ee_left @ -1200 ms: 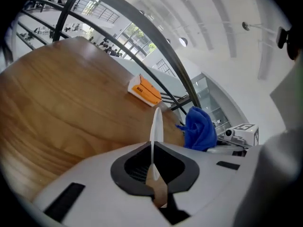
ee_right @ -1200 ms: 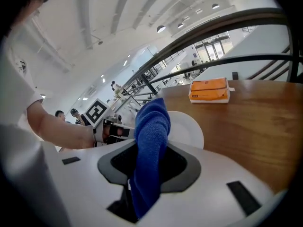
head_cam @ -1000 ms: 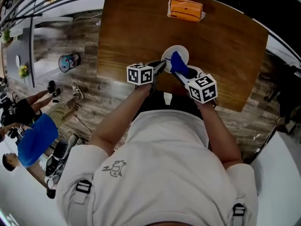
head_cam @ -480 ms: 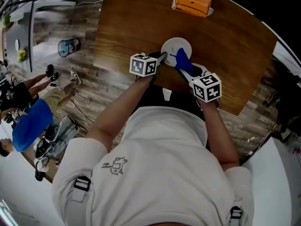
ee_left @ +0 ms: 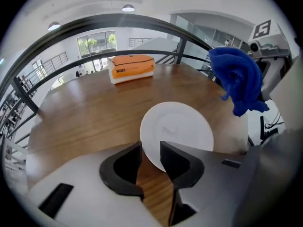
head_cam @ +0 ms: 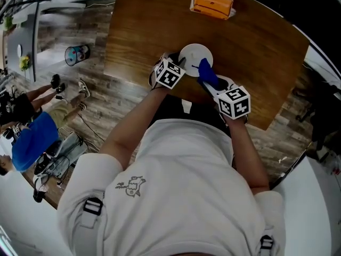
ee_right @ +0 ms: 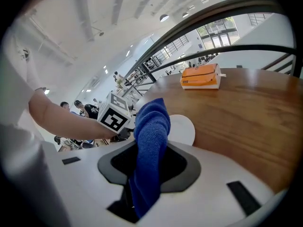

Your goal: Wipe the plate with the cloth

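Left gripper (ee_left: 150, 149): fingers (ee_left: 179, 159) stand apart and have just been opening. The near rim of the white plate (ee_left: 182, 126) sits in the gap between them, and the pads do not press on it. The plate lies flat on the wooden worktop (ee_left: 80, 112), near its front edge. Right gripper (ee_right: 150, 148): fingers closed on the blue cloth (ee_right: 151, 122), which stands bunched out of them by the plate's right rim. Cannot tell whether the cloth touches the plate.

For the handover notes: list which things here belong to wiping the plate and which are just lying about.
Job: plate; blue cloth, gripped by the right gripper; left gripper, fingers just opening, plate rim between them, ungripped.
Lying about: orange box at the table's far edge.
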`<state>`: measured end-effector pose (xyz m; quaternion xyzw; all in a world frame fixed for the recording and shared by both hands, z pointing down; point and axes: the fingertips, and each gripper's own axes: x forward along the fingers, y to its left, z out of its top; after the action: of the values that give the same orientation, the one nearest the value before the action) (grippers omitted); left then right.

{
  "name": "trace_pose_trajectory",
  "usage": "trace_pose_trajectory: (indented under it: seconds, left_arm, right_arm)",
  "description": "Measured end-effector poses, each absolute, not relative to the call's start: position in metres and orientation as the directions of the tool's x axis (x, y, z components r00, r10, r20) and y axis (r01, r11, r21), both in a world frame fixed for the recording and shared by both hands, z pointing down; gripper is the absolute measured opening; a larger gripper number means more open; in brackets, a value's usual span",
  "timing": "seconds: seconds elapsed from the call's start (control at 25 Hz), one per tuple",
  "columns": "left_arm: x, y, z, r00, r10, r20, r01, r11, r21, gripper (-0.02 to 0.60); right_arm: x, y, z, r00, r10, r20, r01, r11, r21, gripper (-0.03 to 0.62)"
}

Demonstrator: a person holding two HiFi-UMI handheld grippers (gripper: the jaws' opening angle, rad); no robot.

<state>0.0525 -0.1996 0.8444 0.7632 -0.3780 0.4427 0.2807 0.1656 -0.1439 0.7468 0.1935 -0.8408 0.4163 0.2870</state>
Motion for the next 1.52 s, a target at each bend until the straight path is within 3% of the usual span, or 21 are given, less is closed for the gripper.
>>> trace_pose_trajectory:
  seconds: [0.28, 0.56, 0.88, 1.2, 1.52]
  left_arm:
    - [0.054, -0.191, 0.814, 0.326, -0.376, 0.867, -0.861, -0.496, 0.109, 0.110]
    - [0.057, -0.206, 0.745, 0.331, -0.512, 0.793, -0.886, -0.457, 0.075, 0.109]
    - [0.072, -0.185, 0.649, 0.367, -0.659, 0.656, -0.917, -0.373, 0.139, 0.008]
    - [0.065, -0.176, 0.577, 0.439, -0.748, 0.498, -0.897, -0.330, 0.295, 0.007]
    - [0.050, -0.140, 0.522, 0.476, -0.809, 0.344, -0.875, -0.395, 0.282, 0.006]
  right_arm:
    - [0.178, -0.134, 0.726, -0.766, -0.108, 0.634, -0.560, 0.598, -0.574, 0.127]
    - [0.176, -0.148, 0.685, -0.786, -0.168, 0.595, -0.530, 0.678, -0.509, 0.127]
    - [0.169, -0.158, 0.633, -0.797, -0.271, 0.540, -0.534, 0.734, -0.419, 0.127]
    - [0.145, -0.166, 0.578, -0.800, -0.422, 0.426, -0.567, 0.765, -0.307, 0.127]
    - [0.119, -0.137, 0.536, -0.803, -0.487, 0.343, -0.579, 0.774, -0.256, 0.127]
